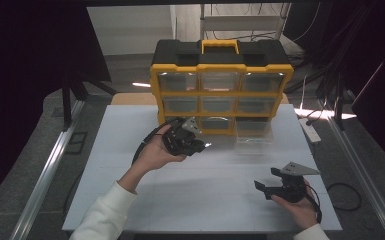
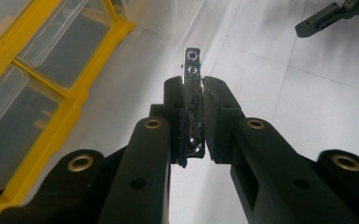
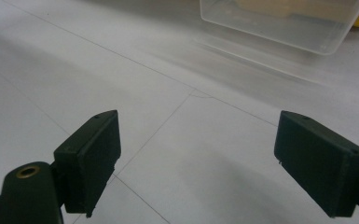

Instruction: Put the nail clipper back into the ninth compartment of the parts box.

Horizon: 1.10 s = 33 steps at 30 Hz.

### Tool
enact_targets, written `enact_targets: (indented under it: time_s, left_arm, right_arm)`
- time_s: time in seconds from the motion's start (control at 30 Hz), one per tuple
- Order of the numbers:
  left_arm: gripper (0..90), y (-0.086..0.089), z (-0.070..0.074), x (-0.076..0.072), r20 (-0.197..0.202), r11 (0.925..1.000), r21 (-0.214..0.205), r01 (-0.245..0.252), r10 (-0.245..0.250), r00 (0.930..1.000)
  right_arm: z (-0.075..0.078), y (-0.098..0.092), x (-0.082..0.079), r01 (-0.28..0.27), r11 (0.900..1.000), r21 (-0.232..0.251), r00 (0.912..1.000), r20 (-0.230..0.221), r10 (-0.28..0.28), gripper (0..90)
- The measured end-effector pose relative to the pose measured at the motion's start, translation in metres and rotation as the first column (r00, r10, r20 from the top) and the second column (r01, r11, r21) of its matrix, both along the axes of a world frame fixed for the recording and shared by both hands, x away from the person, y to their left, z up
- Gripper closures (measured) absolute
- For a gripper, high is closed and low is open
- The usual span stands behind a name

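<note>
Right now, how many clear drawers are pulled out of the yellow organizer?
1: the bottom-right drawer sits pulled out onto the table in front of the yellow organizer. The other eight look pushed in; the left tongs partly hide the bottom-left one.

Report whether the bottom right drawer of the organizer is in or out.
Out: the clear drawer juts forward from the yellow organizer onto the table.

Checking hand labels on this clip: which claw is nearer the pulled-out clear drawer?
Left. The left claw, shut on a nail clipper, sits just left of the clear drawer by the organizer's bottom row. The right claw hangs open, nearer the table's front edge.
</note>
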<state>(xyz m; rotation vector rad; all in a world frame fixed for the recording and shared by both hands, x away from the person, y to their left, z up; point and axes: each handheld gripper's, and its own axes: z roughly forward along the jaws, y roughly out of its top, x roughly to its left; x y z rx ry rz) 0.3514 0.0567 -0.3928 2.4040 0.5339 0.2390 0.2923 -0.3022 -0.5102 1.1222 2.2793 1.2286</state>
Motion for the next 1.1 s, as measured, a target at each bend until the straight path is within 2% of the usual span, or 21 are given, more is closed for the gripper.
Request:
enact_targets:
  time_s: [0.8,1.1]
  left_arm:
    - [80.0,-0.021,0.005,0.019,-0.009,0.9999,0.011,0.004,-0.004,1.0]
    - [80.0,-0.026,0.006,0.027,-0.013,0.9998,0.017,-0.01,0.01,0.9999]
  right_arm:
    - [0.0,0.0,0.0,0.0,1.0,0.001,1.0,-0.001,0.0,15.2]
    - [0.0,-0.001,0.0,-0.001,1.0,0.002,1.0,0.001,0.001,15.3]
